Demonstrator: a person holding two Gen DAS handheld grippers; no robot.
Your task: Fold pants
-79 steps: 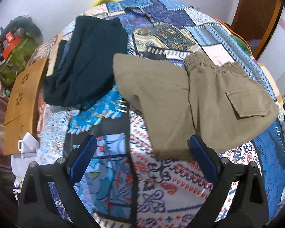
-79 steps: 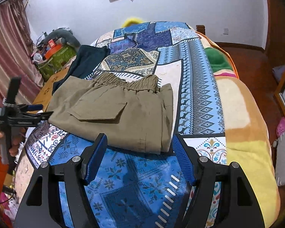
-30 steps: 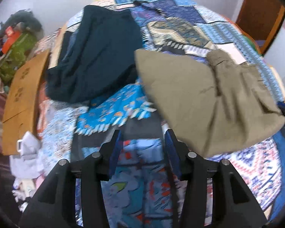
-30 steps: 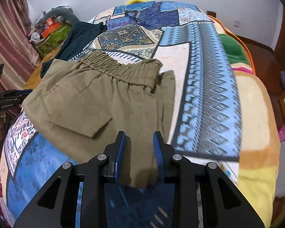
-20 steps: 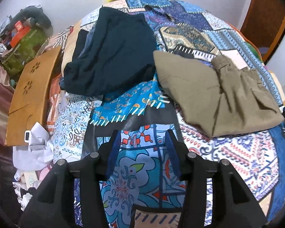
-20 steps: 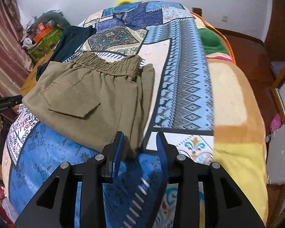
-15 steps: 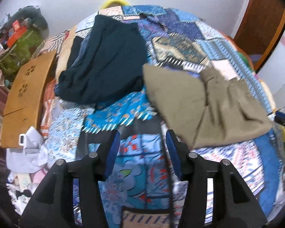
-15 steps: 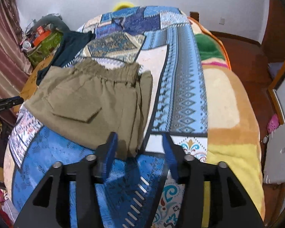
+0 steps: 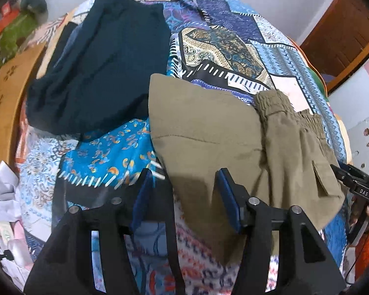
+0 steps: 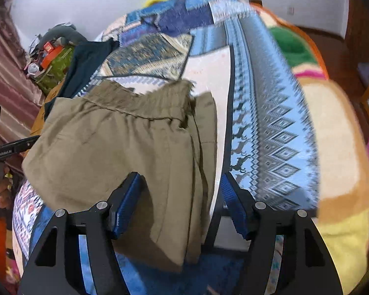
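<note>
The letters "DAS" stand in white on the black right tool (image 9: 364, 191), just beside the olive-green folded pants (image 9: 221, 142). The black left tool (image 10: 2, 152) says "GenRobot.AI" in small white letters.

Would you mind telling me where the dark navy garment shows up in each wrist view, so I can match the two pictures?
Left wrist view: the dark navy garment fills the upper left, lying on the patchwork bedspread just left of the khaki pants.
Right wrist view: the same garment is a small dark patch at upper left, beyond the pants' elastic waistband.
Shared landmark: the khaki pants.
</note>
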